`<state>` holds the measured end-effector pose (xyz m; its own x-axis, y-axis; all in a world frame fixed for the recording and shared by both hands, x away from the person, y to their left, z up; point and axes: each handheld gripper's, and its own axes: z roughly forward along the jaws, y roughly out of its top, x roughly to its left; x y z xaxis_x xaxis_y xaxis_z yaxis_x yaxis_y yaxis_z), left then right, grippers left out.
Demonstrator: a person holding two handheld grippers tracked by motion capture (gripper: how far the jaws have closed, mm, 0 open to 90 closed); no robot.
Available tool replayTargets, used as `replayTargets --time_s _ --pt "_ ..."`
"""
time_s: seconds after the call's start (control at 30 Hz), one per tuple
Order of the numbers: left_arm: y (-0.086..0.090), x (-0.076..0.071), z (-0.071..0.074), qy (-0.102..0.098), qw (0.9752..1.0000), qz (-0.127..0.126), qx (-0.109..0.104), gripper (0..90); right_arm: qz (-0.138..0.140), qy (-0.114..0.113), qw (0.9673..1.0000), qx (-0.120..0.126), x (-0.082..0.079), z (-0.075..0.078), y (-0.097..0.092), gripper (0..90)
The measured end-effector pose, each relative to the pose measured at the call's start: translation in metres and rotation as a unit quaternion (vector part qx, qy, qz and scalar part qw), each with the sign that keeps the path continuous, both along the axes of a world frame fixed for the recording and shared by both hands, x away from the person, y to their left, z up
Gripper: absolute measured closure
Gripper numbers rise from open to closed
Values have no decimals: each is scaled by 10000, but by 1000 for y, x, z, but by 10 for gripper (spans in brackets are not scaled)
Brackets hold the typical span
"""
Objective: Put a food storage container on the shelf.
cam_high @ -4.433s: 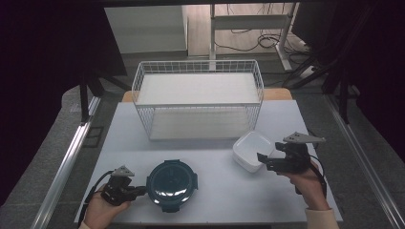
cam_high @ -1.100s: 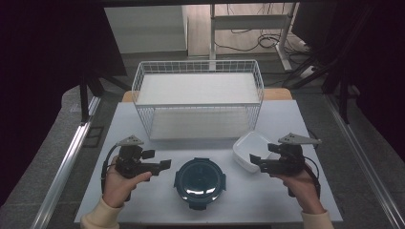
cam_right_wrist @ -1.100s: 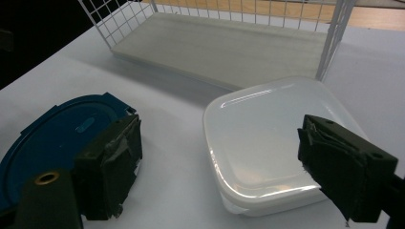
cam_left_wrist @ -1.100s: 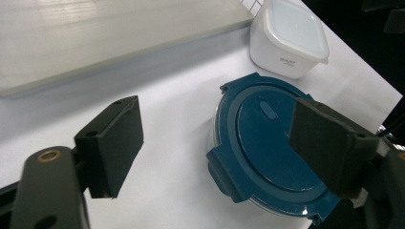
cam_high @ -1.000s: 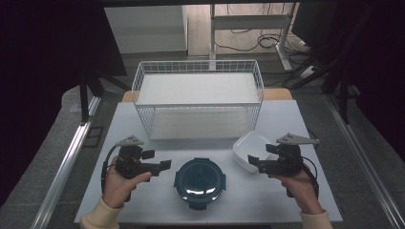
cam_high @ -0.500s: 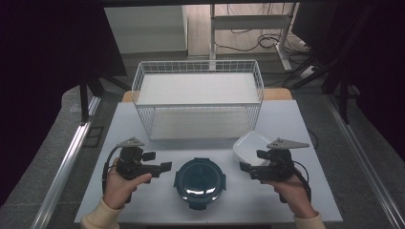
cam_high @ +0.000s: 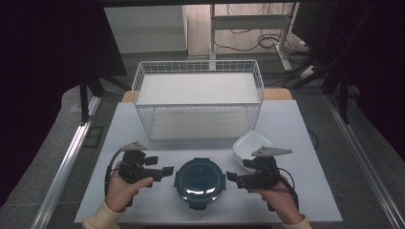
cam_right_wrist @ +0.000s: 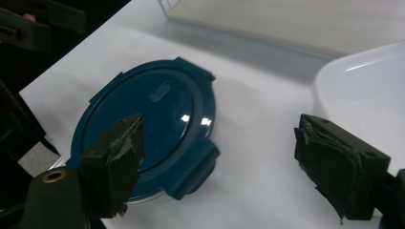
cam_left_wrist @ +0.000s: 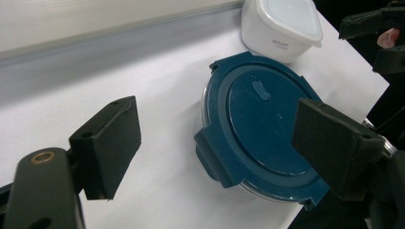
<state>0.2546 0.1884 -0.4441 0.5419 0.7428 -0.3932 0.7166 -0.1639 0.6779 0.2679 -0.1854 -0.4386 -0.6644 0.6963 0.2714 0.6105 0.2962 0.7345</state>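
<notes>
The round blue container sat near the worktop's front edge, lid on, untouched. The left gripper and right gripper flanked it, jaws wide apart and empty. Nothing lay in the wire basket; gripping and lifting seemingly remained.

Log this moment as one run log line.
left gripper: open, beside round blue-lidded container | right gripper: open, opposite side | white container: untouched | wire basket: behind

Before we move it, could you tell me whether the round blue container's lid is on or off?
On: the blue lid sits flat over the clear container, with its side tabs folded down at the rim.
</notes>
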Motion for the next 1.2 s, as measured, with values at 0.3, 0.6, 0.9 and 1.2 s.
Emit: replayTargets --time_s 0.3,0.6,0.9,1.2 --pt "0 0 -8 156 9999 8 43 170 81 287 9995 48 -3 -10 12 158" --pt "-4 5 -25 539 9985 -92 -8 146 11 837 9964 127 -3 -30 25 134" --pt "-11 9 -41 833 9961 -139 -245 142 -159 1179 9927 222 -1 -44 33 100" --pt "-20 13 -53 1062 9933 -230 -383 146 -339 1517 9869 431 3 -57 35 82"
